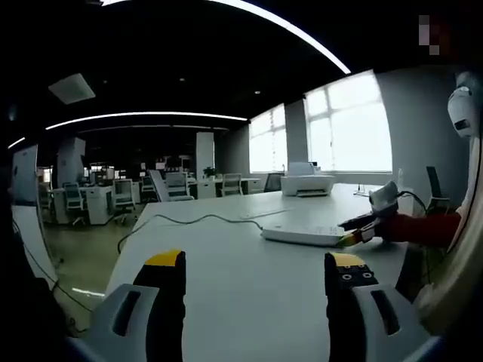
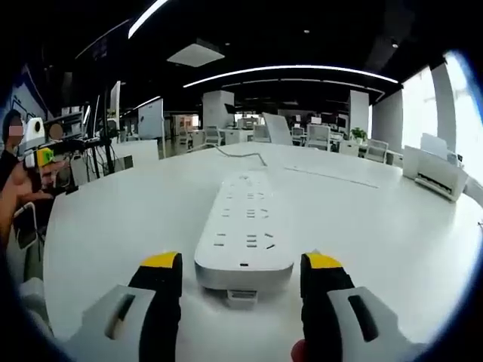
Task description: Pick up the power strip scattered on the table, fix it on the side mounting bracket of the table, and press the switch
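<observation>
On the white table, the power strip lies flat, and everything else sits in relation to it. Its near end rests between the yellow-tipped jaws of the right gripper in the right gripper view — the jaws stand wide, one on each side of that end, with a sliver of table visible between each tip and the strip's sides, so they are not touching it. A small tab or clip juts from the strip's near end, just ahead of the gripper. From the strip's far end a cable runs away across the table.

In the left gripper view the power strip lies well beyond the left gripper, whose jaws are spread wide over bare table and hold nothing. At the strip's right end the right gripper comes in, carried on a red sleeve. Beyond the strip, at the table's far edge, stands a white printer.
</observation>
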A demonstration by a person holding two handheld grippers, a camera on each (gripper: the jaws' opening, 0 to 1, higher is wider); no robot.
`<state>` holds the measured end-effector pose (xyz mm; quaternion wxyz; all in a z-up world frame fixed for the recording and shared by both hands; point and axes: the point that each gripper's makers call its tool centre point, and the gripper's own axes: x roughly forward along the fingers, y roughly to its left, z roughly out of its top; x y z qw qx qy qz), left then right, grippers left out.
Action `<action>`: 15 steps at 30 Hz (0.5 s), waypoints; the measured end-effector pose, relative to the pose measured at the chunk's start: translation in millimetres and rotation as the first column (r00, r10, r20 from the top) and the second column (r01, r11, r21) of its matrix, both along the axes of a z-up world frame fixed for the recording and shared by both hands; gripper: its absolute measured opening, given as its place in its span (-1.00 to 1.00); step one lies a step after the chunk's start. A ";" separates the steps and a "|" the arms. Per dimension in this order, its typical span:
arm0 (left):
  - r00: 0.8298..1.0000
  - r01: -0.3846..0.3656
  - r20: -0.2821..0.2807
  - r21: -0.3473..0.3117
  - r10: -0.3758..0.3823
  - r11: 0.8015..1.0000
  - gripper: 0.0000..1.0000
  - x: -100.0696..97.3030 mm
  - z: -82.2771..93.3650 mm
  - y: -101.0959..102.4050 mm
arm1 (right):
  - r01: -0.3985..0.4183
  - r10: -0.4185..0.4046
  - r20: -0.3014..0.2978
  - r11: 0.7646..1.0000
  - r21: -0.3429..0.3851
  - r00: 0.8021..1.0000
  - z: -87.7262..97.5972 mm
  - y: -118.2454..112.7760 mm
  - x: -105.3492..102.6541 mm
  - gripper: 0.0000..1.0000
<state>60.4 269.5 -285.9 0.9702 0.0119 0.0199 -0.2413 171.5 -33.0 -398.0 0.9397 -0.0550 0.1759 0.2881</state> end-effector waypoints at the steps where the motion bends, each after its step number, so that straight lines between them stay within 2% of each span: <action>1: 1.000 0.000 0.000 0.000 0.000 1.000 0.58 0.0 0.1 0.2 | 0.001 -0.001 0.000 1.000 0.001 1.000 0.2 0.2 0.1 0.17; 15: 1.000 0.004 0.000 -0.007 -0.004 1.000 0.58 1.5 -0.8 0.3 | 0.001 -0.001 -0.008 1.000 -0.004 1.000 -2.4 1.9 0.6 0.07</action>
